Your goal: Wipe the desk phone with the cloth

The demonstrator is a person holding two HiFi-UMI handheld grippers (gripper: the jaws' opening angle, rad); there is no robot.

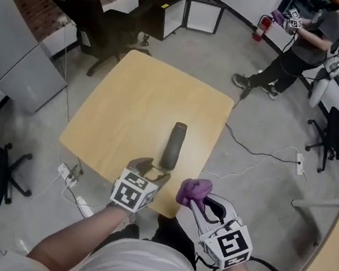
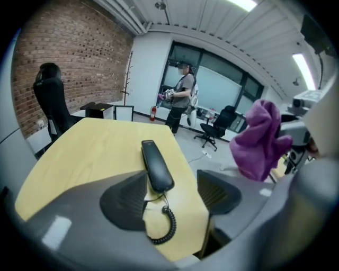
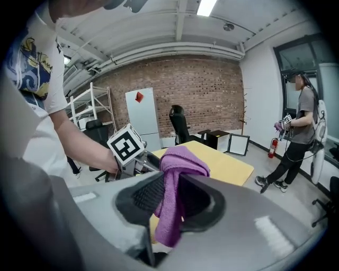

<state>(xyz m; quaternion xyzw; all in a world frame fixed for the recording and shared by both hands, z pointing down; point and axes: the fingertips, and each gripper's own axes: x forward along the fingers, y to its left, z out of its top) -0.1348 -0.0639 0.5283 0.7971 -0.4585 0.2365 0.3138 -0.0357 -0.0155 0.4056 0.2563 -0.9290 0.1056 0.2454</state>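
Office floor with a wooden table point(image 1: 129, 105); phone on it, cloth in the right gripper.
Phone point(image 1: 173, 145) lies flat near the table's front edge, with its coiled cord point(image 2: 165, 227) at the near end. Left gripper point(image 1: 152, 171) is just at that end, jaws apart, pressing on nothing. Right gripper point(image 1: 196, 202) is beside it, jaws clamped on the purple cloth point(image 1: 193, 190), which hangs down between them.

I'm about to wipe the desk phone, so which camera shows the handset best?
The left gripper view: the handset lies close and sharp on the table, seen between the open left gripper's jaws, coiled cord included. The head view shows it small, from above. The right gripper view misses it, showing the cloth instead.
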